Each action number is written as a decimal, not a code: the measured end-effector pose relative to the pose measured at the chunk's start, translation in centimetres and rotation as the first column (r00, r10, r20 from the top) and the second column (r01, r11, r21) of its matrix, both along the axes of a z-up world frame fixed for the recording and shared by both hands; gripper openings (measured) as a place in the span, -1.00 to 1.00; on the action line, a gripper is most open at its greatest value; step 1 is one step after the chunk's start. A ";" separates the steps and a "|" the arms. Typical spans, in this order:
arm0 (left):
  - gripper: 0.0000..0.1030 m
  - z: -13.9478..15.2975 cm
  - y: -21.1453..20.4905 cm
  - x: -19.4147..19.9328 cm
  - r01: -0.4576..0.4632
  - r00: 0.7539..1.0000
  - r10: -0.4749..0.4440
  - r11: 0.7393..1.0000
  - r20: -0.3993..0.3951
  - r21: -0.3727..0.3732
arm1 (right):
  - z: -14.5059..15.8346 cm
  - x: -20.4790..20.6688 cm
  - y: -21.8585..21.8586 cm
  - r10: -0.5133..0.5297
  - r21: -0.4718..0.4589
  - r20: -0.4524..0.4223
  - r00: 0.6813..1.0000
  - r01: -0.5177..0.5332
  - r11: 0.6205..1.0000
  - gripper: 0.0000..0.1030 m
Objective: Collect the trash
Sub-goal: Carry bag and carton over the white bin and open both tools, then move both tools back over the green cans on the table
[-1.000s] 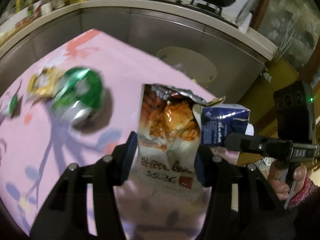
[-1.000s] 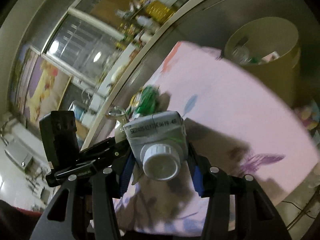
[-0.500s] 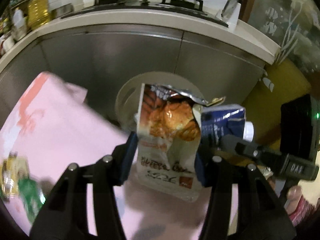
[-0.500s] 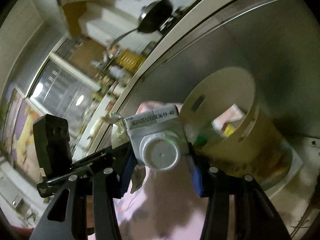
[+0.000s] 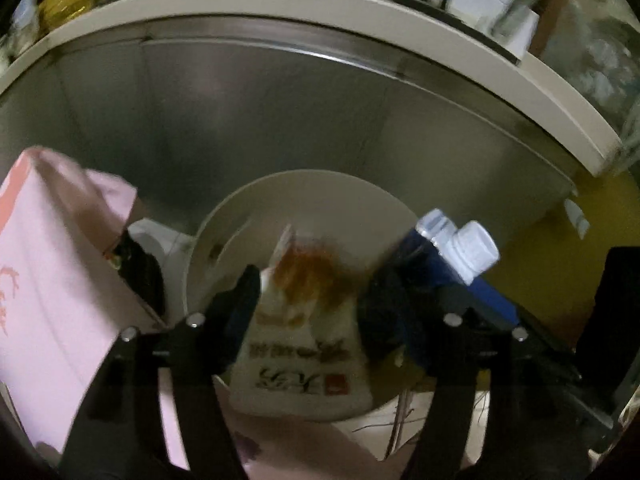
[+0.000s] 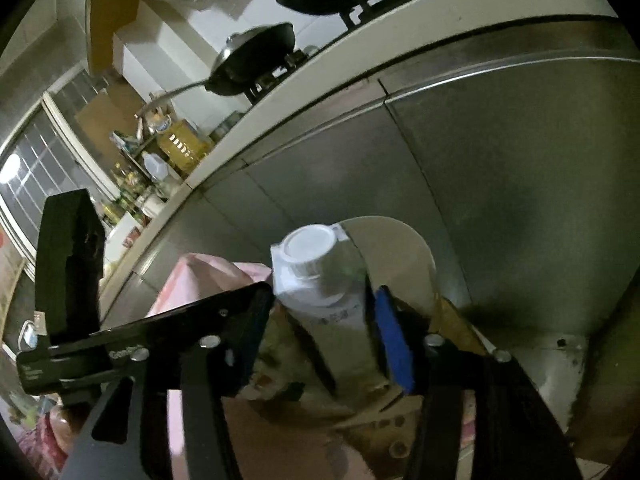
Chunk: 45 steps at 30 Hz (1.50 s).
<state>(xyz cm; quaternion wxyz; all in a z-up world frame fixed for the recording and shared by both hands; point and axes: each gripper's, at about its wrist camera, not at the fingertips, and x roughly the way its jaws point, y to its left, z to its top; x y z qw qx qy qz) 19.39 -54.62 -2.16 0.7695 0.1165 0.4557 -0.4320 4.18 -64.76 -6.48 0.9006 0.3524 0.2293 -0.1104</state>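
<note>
Two pieces of trash hang over the round bin (image 5: 208,240): at left, the left gripper (image 5: 308,296), jaws just widened, has the light, limp snack wrapper (image 5: 304,344) loose between them; the right gripper (image 6: 320,312), likewise just widened, frames the stiffer capped carton (image 6: 320,276), best pinched across its flat sides.

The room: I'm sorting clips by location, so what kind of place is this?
Most likely a home kitchen: black pans sit on a gas hob along a pale countertop, above steel cabinet fronts, with a waste bin on the floor.
</note>
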 end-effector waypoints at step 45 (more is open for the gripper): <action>0.30 -2.1 44.4 -12.1 -0.425 0.905 0.424 0.897 -0.032 -0.119 | 2.5 3.9 23.2 0.543 0.263 0.015 0.839 -0.528 0.808 0.05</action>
